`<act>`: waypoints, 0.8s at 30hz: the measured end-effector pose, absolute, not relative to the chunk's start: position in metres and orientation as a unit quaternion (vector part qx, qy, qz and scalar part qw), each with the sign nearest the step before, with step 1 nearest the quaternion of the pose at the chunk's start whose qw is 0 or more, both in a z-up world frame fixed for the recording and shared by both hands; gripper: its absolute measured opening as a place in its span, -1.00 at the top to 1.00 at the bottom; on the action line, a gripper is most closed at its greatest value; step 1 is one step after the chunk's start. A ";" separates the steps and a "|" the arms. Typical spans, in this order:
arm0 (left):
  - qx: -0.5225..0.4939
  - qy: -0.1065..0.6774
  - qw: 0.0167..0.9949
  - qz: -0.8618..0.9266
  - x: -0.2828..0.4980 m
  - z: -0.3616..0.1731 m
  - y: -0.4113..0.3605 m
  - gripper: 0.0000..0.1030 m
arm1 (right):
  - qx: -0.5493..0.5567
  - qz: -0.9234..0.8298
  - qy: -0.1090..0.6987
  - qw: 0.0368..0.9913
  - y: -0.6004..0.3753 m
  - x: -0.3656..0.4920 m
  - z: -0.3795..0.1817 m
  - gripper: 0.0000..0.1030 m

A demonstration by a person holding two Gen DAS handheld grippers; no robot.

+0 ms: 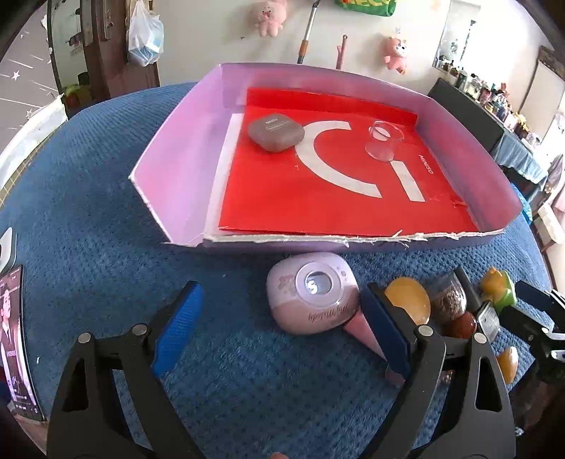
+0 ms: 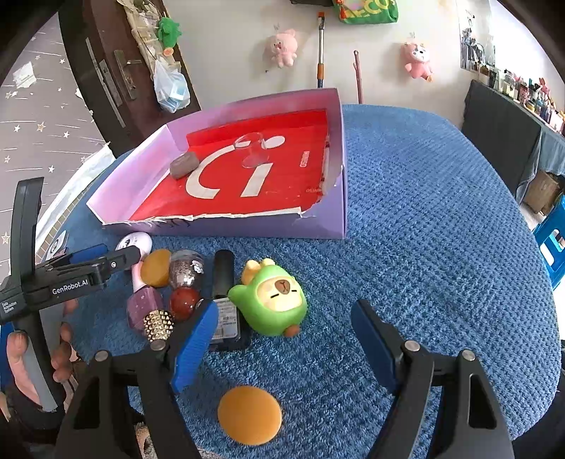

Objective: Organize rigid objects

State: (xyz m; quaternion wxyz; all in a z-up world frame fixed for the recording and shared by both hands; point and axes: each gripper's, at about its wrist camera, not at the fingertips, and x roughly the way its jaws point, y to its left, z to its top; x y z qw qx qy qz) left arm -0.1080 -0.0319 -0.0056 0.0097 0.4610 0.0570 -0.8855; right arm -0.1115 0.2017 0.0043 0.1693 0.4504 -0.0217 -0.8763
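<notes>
Left wrist view: left gripper jaws spread, empty, over the nubby blue surface beside a glossy pink rounded case. Right gripper, jaws apart, flanks a smooth green toy; lilac cardboard tray behind.

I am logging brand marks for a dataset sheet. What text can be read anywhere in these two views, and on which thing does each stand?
"GenRobot.AI": side of the left gripper, seen from the right wrist.
"MINISO": red sheet in the purple box, small and upside down.
Cursive script on the pink case: upside down, not surely readable.
Print on the grey case, the dark bottle's label, the green bag: too small or cut off.
</notes>
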 end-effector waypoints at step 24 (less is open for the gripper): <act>0.438 0.050 0.046 -0.896 -0.107 -0.016 -0.024 -0.65 | 0.461 -0.858 -0.073 0.214 0.195 -0.126 -0.007 -0.12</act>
